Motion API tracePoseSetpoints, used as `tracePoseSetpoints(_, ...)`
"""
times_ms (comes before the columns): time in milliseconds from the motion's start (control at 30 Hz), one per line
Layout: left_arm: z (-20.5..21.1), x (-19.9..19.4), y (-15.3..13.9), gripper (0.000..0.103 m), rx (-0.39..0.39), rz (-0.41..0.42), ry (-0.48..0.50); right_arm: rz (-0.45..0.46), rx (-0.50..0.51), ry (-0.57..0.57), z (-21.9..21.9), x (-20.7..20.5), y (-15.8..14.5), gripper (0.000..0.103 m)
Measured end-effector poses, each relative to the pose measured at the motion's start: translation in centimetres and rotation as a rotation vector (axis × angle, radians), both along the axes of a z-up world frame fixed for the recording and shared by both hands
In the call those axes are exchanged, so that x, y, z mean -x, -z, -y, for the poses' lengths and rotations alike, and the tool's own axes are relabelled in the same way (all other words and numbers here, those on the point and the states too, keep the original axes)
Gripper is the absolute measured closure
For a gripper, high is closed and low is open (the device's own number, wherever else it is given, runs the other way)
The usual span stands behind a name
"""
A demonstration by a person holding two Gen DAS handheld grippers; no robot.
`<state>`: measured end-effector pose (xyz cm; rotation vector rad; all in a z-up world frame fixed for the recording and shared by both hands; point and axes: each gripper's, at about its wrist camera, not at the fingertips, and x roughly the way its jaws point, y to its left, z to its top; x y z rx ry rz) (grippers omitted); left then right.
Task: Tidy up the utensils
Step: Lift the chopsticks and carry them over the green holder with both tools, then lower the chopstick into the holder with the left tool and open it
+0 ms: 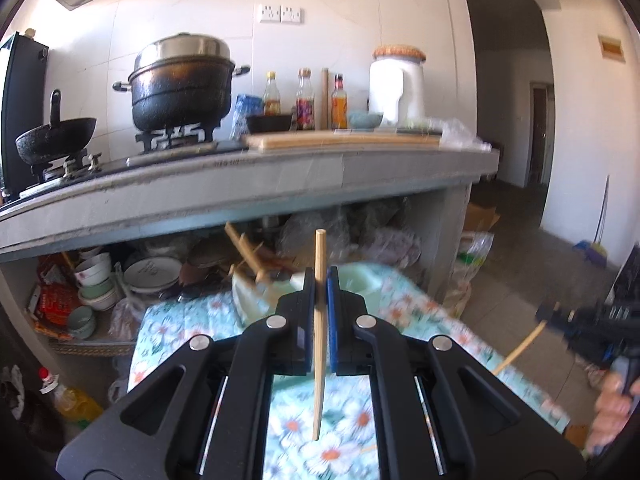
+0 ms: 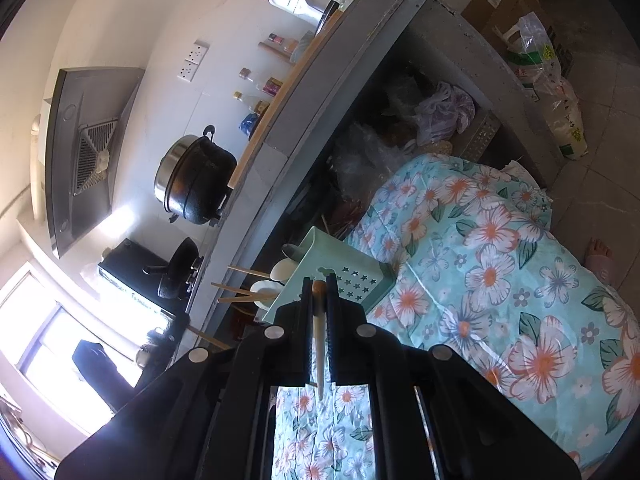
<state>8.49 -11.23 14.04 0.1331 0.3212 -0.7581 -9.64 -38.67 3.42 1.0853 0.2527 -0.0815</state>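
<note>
My left gripper (image 1: pixel 320 280) is shut on a wooden chopstick (image 1: pixel 319 336) that stands nearly upright between the pads, above the floral cloth (image 1: pixel 180 328). A pale green utensil holder (image 1: pixel 352 280) with several chopsticks (image 1: pixel 244 252) and spoons in it sits just beyond. My right gripper (image 2: pixel 319 286) is shut on a chopstick (image 2: pixel 320 344), right in front of the same green holder (image 2: pixel 340 268), which has star-shaped holes. Several chopsticks (image 2: pixel 248 292) and white spoons (image 2: pixel 282 268) stick out of it. The right gripper also shows in the left wrist view (image 1: pixel 560 316), holding its chopstick (image 1: pixel 520 348).
A concrete kitchen counter (image 1: pixel 280 184) carries a gas stove, a black pot (image 1: pixel 182 88), a wok, bottles and a cutting board. Bowls and plates (image 1: pixel 148 272) and bags crowd the shelf under it. An oil bottle (image 1: pixel 72 400) stands on the floor at left.
</note>
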Motion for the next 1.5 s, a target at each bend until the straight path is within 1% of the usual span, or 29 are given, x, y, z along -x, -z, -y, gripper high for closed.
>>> tracePoseSetpoints(133,1.0,-0.6,-2.6,0.099,0.096,0.02,0.028,-0.001,-0.01,0.004,0.4,0.0,0.3,0.097)
tracePoseSetpoints(200,1.7,-1.3,-4.0,0.099,0.147,0.037,0.026,-0.002,-0.014,0.006,0.5,0.1,0.4,0.097)
tracePoseSetpoints(300,3.0,-2.7,-5.9,0.099,0.233,0.042,0.034,-0.004,-0.017,0.006,0.7,0.1,0.6,0.097)
tracePoseSetpoints(400,4.8,-4.2,-6.9,0.099,0.28,0.041,0.036,-0.006,-0.019,0.008,1.0,0.0,0.7,0.097)
tracePoseSetpoints(467,5.9,-5.0,-7.1,0.099,0.294,0.056,0.024,-0.008,-0.024,0.012,1.2,-0.1,0.9,0.097)
tracePoseSetpoints(600,8.2,-6.7,-6.2,0.099,0.269,0.066,-0.002,-0.011,-0.035,0.013,1.6,-0.3,1.3,0.097)
tracePoseSetpoints(700,10.0,-8.0,-4.8,0.099,0.229,0.078,-0.03,-0.014,-0.037,0.009,1.7,-0.5,1.5,0.097)
tracePoseSetpoints(800,10.7,-8.8,-3.5,0.099,0.211,0.071,-0.038,-0.017,-0.039,0.008,1.8,-0.7,1.6,0.097)
tracePoseSetpoints(1000,11.0,-9.9,-0.9,0.098,0.183,0.005,-0.03,-0.025,-0.042,0.012,1.8,-0.8,1.7,0.097)
tracePoseSetpoints(1033,10.9,-9.8,-0.7,0.093,0.179,0.001,-0.028,-0.026,-0.041,0.013,1.8,-0.8,1.7,0.097)
tracePoseSetpoints(1067,10.7,-9.7,-0.5,0.084,0.174,-0.002,-0.027,-0.025,-0.038,0.015,1.7,-0.7,1.6,0.097)
tracePoseSetpoints(1100,10.5,-9.4,-0.4,0.079,0.171,-0.003,-0.028,-0.025,-0.036,0.016,1.7,-0.7,1.6,0.097)
tracePoseSetpoints(1133,10.2,-9.1,-0.3,0.07,0.17,-0.001,-0.03,-0.025,-0.033,0.017,1.6,-0.7,1.4,0.097)
tracePoseSetpoints(1167,9.7,-8.7,-0.3,0.065,0.172,0.005,-0.03,-0.024,-0.03,0.018,1.6,-0.6,1.3,0.097)
tracePoseSetpoints(1200,9.4,-8.4,-0.3,0.062,0.172,0.011,-0.03,-0.024,-0.027,0.019,1.5,-0.6,1.2,0.097)
tracePoseSetpoints(1267,8.5,-7.5,-0.5,0.047,0.169,0.022,-0.038,-0.022,-0.018,0.022,1.4,-0.5,0.9,0.097)
tracePoseSetpoints(1367,6.7,-5.7,-0.7,0.035,0.167,0.04,-0.04,-0.013,0.012,0.031,1.2,-0.3,0.0,0.097)
tracePoseSetpoints(1400,6.0,-5.1,-0.7,0.032,0.167,0.044,-0.041,-0.009,0.026,0.035,1.2,-0.2,-0.5,0.097)
tracePoseSetpoints(1467,4.7,-4.1,-0.5,0.023,0.167,0.035,-0.025,0.003,0.062,0.045,1.3,0.0,-1.7,0.097)
tracePoseSetpoints(1500,4.1,-3.6,-0.3,0.021,0.163,0.025,-0.014,0.013,0.085,0.051,1.4,0.0,-2.5,0.097)
